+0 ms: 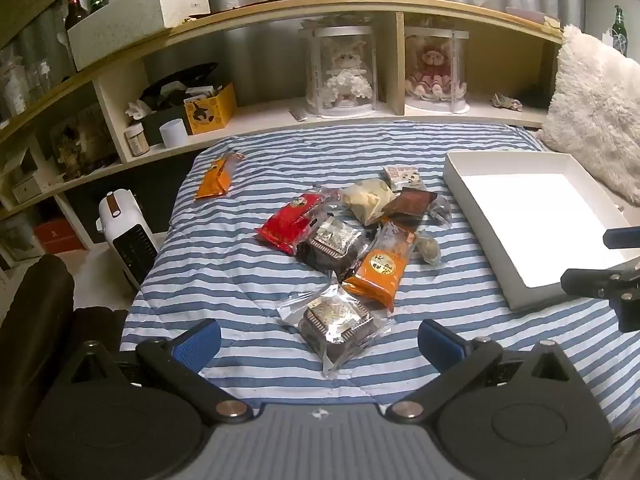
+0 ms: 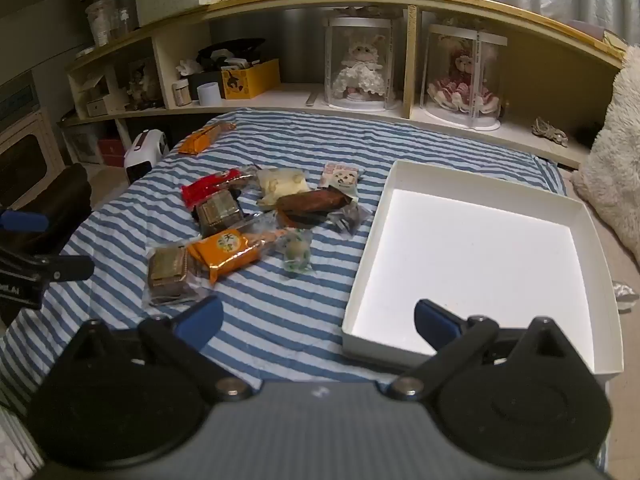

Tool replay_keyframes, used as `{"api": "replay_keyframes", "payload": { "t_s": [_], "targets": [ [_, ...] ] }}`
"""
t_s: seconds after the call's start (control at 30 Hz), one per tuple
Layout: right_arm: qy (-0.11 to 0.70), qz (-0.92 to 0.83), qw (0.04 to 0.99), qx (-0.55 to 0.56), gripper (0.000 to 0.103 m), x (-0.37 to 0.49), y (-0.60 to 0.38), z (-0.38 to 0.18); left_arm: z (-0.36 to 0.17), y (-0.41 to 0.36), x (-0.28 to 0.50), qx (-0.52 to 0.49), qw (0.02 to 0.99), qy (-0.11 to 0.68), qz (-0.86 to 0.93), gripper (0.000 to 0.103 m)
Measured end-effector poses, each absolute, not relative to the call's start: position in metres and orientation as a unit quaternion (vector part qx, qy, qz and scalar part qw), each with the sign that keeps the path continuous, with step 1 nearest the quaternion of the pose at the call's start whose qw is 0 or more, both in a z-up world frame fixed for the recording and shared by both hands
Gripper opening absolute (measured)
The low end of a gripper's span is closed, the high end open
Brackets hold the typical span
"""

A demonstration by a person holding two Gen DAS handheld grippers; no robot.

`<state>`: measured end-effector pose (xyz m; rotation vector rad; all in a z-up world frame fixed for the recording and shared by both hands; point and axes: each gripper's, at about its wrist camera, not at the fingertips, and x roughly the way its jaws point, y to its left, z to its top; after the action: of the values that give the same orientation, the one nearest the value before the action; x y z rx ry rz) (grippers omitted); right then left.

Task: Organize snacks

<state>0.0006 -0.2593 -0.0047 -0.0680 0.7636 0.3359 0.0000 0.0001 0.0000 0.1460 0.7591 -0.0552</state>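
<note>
Several wrapped snacks lie in a loose pile on a blue-and-white striped blanket [image 1: 224, 248]. A dark cake in clear wrap [image 1: 338, 322] sits closest to my left gripper [image 1: 320, 344], which is open with nothing between its fingers. Behind it lie an orange packet [image 1: 380, 270], a red packet [image 1: 294, 220], another dark cake [image 1: 334, 242] and a cream pastry [image 1: 368, 198]. One more orange packet [image 1: 216, 176] lies apart at the far left. An empty white box [image 2: 472, 256] stands right of the pile. My right gripper [image 2: 318, 320] is open over the box's near left corner, holding nothing.
A curved wooden shelf [image 1: 280, 112] runs behind the bed with two dolls in clear cases [image 1: 344, 68], a yellow box [image 1: 210, 110] and a white cup [image 1: 173, 132]. A white heater [image 1: 128, 236] stands left of the bed. A fluffy white pillow [image 1: 596, 108] lies at the right.
</note>
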Motion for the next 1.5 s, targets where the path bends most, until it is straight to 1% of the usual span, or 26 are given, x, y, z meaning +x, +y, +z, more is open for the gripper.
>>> {"api": "replay_keyframes", "payload": {
  "t_s": [1.5],
  "targets": [
    [0.375, 0.162, 0.912, -0.038, 0.103, -0.0006, -0.2572, -0.0049, -0.0001, -0.0001, 0.0000, 0.072, 0.926, 0.371, -0.028, 0.103]
  ]
}}
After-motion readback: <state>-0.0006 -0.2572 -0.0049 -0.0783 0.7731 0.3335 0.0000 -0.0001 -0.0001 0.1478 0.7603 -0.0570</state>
